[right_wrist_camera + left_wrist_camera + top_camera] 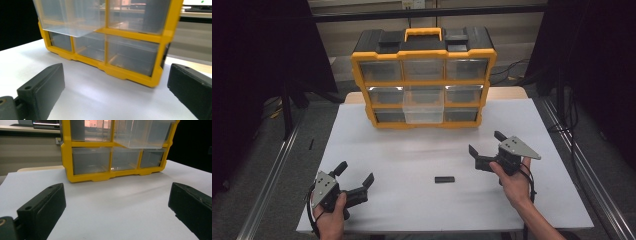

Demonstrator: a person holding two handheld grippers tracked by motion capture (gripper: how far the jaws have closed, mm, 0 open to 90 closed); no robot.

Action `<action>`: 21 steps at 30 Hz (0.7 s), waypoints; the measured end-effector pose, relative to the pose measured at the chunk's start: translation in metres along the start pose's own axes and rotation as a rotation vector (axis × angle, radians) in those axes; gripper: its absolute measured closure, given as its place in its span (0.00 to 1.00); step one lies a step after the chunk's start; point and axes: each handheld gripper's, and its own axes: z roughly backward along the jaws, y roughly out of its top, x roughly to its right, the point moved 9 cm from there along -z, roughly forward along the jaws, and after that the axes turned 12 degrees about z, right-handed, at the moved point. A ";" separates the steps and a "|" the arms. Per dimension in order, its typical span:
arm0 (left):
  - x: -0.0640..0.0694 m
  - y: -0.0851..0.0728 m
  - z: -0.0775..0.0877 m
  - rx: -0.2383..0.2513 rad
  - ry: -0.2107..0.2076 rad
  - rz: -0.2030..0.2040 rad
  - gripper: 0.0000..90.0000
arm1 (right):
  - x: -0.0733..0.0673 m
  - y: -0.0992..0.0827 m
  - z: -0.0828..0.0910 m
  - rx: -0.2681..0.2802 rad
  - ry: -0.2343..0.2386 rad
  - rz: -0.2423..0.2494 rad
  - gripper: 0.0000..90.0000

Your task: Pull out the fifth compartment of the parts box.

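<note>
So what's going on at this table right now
A person holds a claw in each hand over a white table. The left claw and right claw are both open and empty. A small black block lies on the table between them, untouched. At the far edge stands a yellow drawer organizer, its middle clear drawer pulled out.

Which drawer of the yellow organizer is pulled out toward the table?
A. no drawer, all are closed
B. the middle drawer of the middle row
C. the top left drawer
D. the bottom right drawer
B: in the high view the clear middle drawer of the middle row sticks out in front of the yellow organizer, hanging over the bottom row, while the other drawers sit flush in the frame.
</note>
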 end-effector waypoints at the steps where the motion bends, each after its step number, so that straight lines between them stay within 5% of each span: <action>1: 0.000 0.000 0.000 -0.001 0.001 -0.001 0.02 | 0.000 0.000 0.000 0.000 0.000 0.000 0.00; 21: -0.003 0.000 0.007 0.001 0.026 -0.006 0.02 | 0.035 -0.028 0.051 -0.019 -0.110 -0.095 0.00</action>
